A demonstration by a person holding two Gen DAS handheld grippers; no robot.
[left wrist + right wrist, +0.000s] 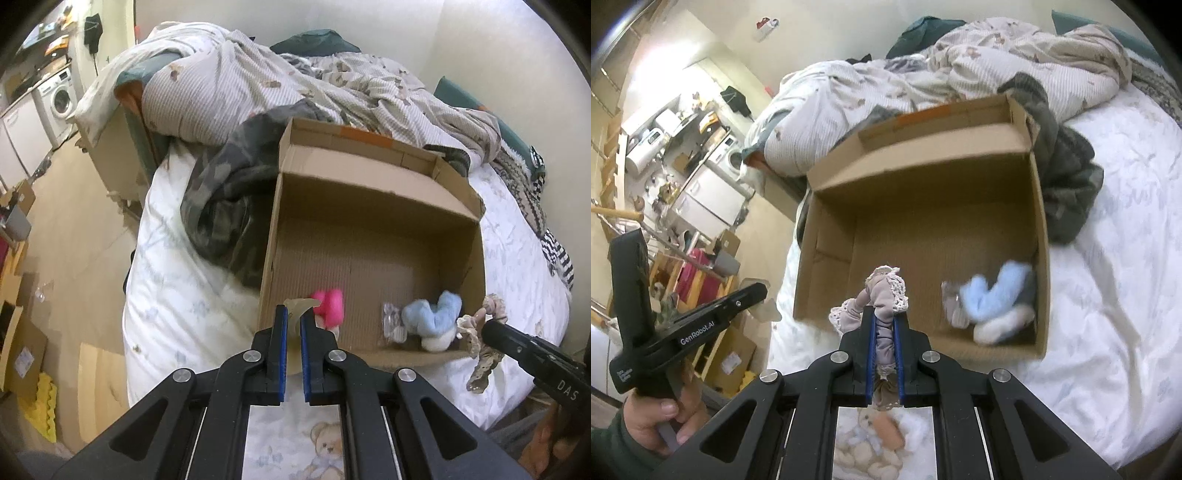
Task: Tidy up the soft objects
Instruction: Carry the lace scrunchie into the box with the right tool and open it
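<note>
A lace-trimmed scrunchie [882, 295] is pinched between the right gripper [885, 317] pads, long axis running up-down along the fingers, its top bunch lying over the near edge of the cardboard box [923, 206] at frame centre. The left gripper [294, 314] is nearly closed on a pale translucent item [300, 306], partly hidden and hard to identify. In the box, 1 pink plush [328, 302] and 1 blue-white plush [432, 317] are counted, both blurred; a small clear packet [393, 321] lies beside the blue one.
</note>
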